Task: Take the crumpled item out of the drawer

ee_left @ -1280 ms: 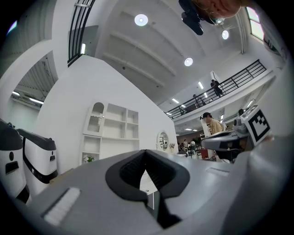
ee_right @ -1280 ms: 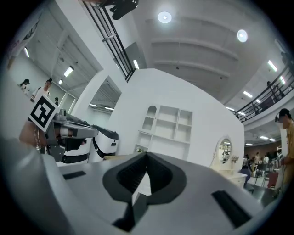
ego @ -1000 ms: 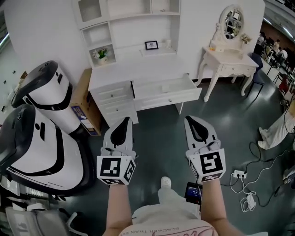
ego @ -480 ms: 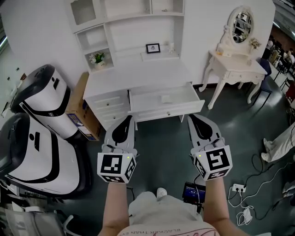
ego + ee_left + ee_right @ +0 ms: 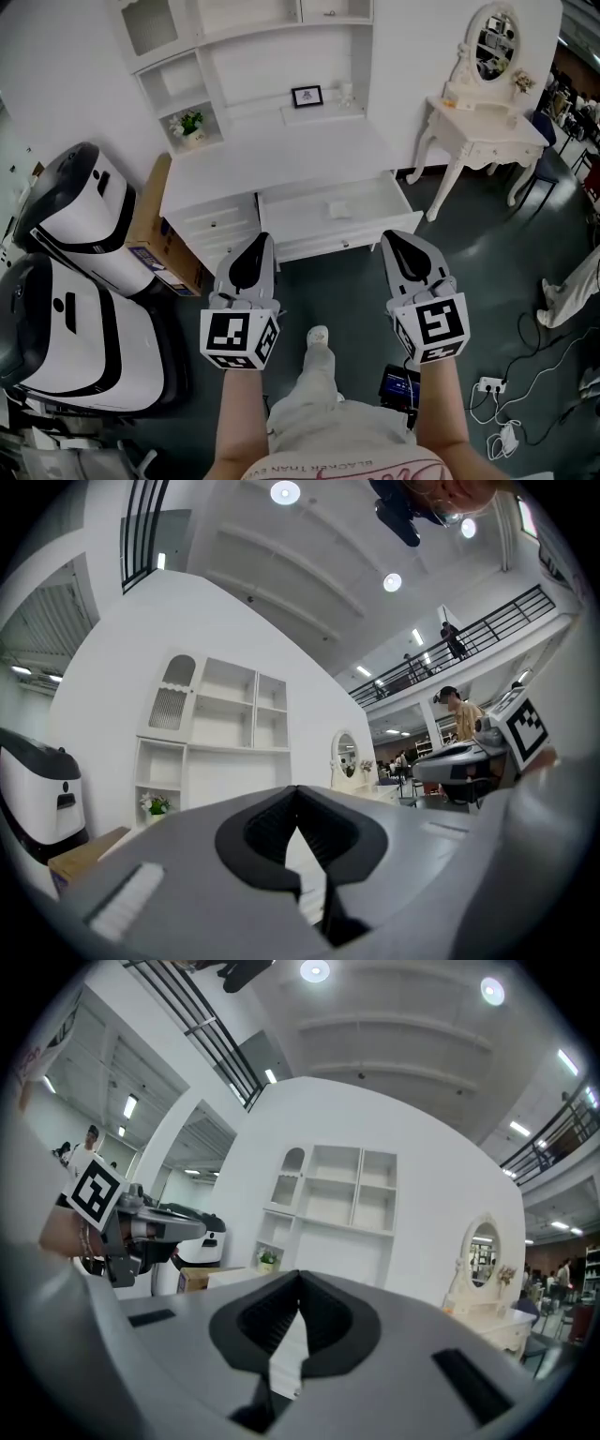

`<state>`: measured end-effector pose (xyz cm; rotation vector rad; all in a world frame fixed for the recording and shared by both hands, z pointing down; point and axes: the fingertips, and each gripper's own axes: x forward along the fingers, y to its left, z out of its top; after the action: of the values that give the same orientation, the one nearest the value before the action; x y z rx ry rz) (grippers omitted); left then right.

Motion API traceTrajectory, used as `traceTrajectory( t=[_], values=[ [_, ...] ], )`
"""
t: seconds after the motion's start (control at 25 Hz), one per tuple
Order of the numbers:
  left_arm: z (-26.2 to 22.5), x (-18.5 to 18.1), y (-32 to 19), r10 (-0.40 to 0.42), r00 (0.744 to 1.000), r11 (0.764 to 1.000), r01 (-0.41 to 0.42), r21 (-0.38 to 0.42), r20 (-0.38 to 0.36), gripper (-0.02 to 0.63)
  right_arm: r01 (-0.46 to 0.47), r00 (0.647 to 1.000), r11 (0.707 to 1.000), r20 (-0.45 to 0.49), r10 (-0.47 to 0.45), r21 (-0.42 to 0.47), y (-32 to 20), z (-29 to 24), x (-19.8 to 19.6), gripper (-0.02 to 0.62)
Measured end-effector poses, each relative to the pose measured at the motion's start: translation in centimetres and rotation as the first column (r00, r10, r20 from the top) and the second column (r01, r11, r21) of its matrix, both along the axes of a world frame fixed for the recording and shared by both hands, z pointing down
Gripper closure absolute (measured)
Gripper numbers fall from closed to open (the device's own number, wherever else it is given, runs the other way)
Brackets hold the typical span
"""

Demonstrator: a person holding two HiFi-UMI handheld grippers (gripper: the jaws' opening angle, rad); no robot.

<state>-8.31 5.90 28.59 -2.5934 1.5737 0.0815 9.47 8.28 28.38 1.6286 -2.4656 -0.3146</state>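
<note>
Far left, on the floor: two large white-and-black machines (image 5: 80,281), one behind the other. A cardboard box (image 5: 150,234) is wedged between them and the white desk (image 5: 281,150).

A small potted plant (image 5: 190,124) sits in a cubby of the shelf unit at the desk's left rear corner. A framed picture (image 5: 307,96) stands at the rear edge, near the centre.

Left gripper (image 5: 253,244): held level out in front of the person. Its own view shows the jaws together, tips meeting, nothing between them.

The drawer (image 5: 323,246), under the right part of the desk top, is pulled open. The crumpled item (image 5: 339,208) lies inside, near the middle of the drawer floor (small and pale, so its shape is hard to make out). Neither gripper touches it.

Right gripper (image 5: 398,239): level, alongside the left one, with the person's shoe (image 5: 319,335) on the floor between them. Jaws closed tip to tip and empty.

Both tips sit at the drawer's front edge in the head view.

Right: a white dressing table (image 5: 483,131) with an oval mirror (image 5: 495,36). A power strip (image 5: 489,384) and loose cables lie on the floor near the lower right corner.
</note>
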Motion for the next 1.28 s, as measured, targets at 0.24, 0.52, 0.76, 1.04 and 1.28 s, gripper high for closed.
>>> traceTrajectory(
  t=[0.24,0.52,0.76,1.04,1.28],
  values=[
    [0.1,-0.2,-7.6,0.014,1.0,1.0,-0.014,0.004,-0.016,0.597,-0.046,0.999,0.999,0.006,0.046,-0.002,-7.5,0.1,0.6,0.589],
    [0.1,-0.6,-17.4,0.031,0.999,1.0,-0.031,-0.004,-0.041,0.597,-0.119,0.993,0.993,0.021,0.119,0.006,-16.9,-0.7,1.2,0.589],
    [0.6,0.0,-24.9,0.063,0.997,0.998,-0.064,-0.025,-0.052,0.597,-0.152,0.988,0.988,0.024,0.152,-0.027,-23.7,-0.4,1.8,0.588],
    [1.4,0.7,-32.0,0.094,0.995,0.995,-0.096,-0.041,-0.044,0.597,-0.169,0.978,0.981,0.105,0.178,-0.091,-30.4,0.8,2.6,0.569],
    [2.0,1.1,-35.1,0.112,0.993,0.992,-0.114,-0.057,-0.034,0.597,-0.138,0.981,0.981,0.117,0.155,-0.139,-33.7,1.8,2.4,0.345]
  ],
)
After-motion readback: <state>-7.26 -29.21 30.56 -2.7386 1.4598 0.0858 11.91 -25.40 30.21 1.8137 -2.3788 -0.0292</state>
